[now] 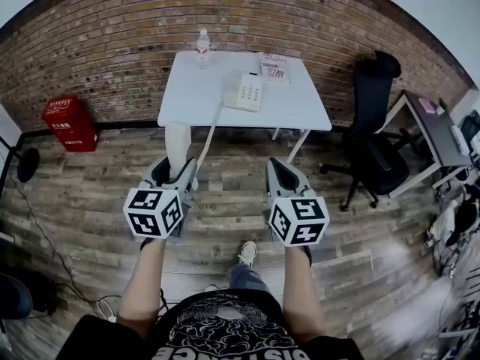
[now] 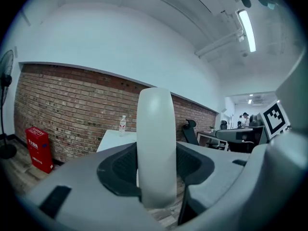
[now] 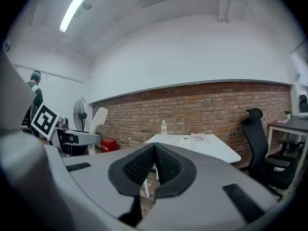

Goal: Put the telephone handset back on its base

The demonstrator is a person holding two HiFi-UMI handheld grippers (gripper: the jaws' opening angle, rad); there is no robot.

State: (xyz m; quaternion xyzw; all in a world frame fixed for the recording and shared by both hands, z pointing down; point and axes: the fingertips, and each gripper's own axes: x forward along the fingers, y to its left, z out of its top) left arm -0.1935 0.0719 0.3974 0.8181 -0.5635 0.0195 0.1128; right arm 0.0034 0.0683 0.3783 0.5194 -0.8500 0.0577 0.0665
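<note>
your shirt: black with white print (image 1: pixel 217 328), at the very bottom of the head view; both your bare forearms run up from it to the grippers.
marker cubes: one black-and-white cube (image 1: pixel 153 212) sits on each gripper just above your forearms, one left of centre and one right of centre.
left gripper: your left gripper (image 1: pixel 177 172) is left of centre in the head view; its jaws stand wide and are clamped on the handset, one dark pad against each side.
handset: white handset (image 2: pixel 156 143), upright between your left jaws, filling the middle of the left gripper view and rising well above the pads; in the head view its rounded end pokes past the jaw tips toward the table. it is off the base and well apart from it.
cord: white coiled cord (image 1: pixel 208 137) runs from the table's front edge by the base down to your left gripper.
base: white base (image 1: pixel 246 92) with its keypad showing, lying on the white table (image 1: pixel 195 96) in the upper middle of the head view.
right gripper: your right gripper (image 1: pixel 280 168) is right of centre, level with the left one; its jaws are pressed together and hold nothing.
also on the table: clear bottle (image 1: pixel 202 47) at the back edge, printed sheet (image 1: pixel 274 66) just right of the base.
around: brick wall (image 1: pixel 112 43) behind, plank floor (image 1: pixel 90 193), red box (image 1: pixel 70 122) at left, black office chair (image 1: pixel 379 126) at right.
</note>
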